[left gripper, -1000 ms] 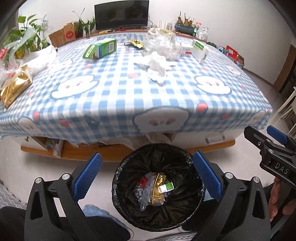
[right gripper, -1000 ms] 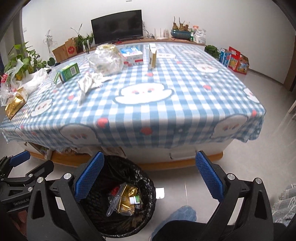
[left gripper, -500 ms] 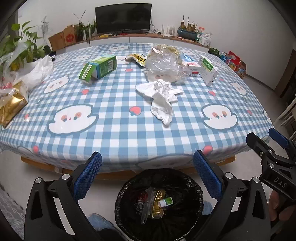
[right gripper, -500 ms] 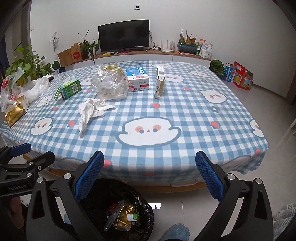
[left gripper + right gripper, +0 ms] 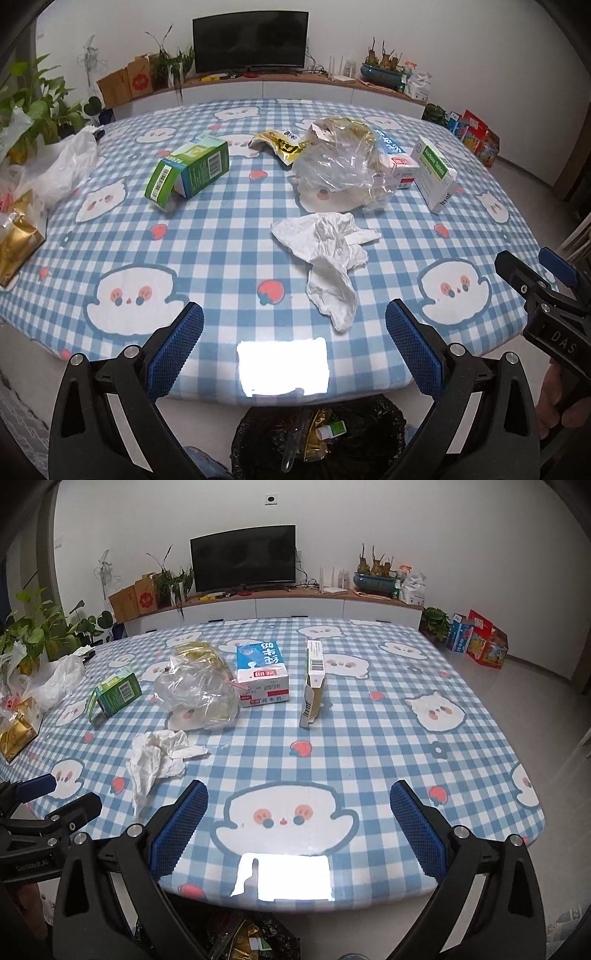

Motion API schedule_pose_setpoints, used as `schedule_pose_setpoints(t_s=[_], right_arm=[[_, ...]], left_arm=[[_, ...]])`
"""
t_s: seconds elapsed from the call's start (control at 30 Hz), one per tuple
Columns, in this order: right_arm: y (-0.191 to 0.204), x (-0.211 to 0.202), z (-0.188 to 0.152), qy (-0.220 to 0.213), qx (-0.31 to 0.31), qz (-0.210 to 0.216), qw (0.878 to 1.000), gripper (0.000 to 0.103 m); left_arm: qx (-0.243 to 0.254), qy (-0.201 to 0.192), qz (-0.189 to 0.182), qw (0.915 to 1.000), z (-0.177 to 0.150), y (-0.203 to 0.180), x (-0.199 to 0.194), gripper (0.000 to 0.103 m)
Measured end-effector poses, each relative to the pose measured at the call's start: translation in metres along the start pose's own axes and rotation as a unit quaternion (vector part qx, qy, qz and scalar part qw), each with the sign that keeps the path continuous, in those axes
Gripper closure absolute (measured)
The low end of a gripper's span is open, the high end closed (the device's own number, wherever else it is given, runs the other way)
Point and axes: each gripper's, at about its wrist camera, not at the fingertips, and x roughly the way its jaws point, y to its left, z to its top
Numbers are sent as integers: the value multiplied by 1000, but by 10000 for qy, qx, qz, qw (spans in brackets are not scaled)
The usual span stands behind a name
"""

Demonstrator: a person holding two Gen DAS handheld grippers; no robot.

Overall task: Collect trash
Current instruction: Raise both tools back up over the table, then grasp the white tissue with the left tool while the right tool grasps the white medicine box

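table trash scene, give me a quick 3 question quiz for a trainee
1. True or false: the left hand-held gripper is shut on the tissue.
2. Which lies nearest the table's front edge? A) green box B) tissue C) milk carton
3. Fill in: the bin stands on the floor below the table's ____ edge.

Key: 1 false, both grippers, the right one too, are open and empty; 2 B; 3 front.

Black TV (image 5: 243, 558) on low cabinet (image 5: 280, 607), potted plants (image 5: 35, 107) at left, checked tablecloth (image 5: 369, 738) w/ ghost print
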Motion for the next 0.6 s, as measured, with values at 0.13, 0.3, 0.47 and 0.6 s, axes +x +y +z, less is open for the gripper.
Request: schedule_pose_setpoints(t_s=[0.13, 0.3, 0.47, 0.6], right_arm=[[-4, 16, 17, 21, 59, -20, 10000, 8], [-10, 39, 39, 53, 146, -36, 9999, 8], [-16, 62, 57, 129, 233, -56, 9996, 11], [-18, 80, 67, 204, 239, -61, 9995, 15]], left_arm=[[28, 20, 45, 10000, 13, 0, 12, 7], [44, 133, 49, 9999, 25, -2, 31, 7], [74, 223, 71, 9997, 37, -5, 48, 9], [130, 316, 71, 9994, 44, -8, 62, 11]])
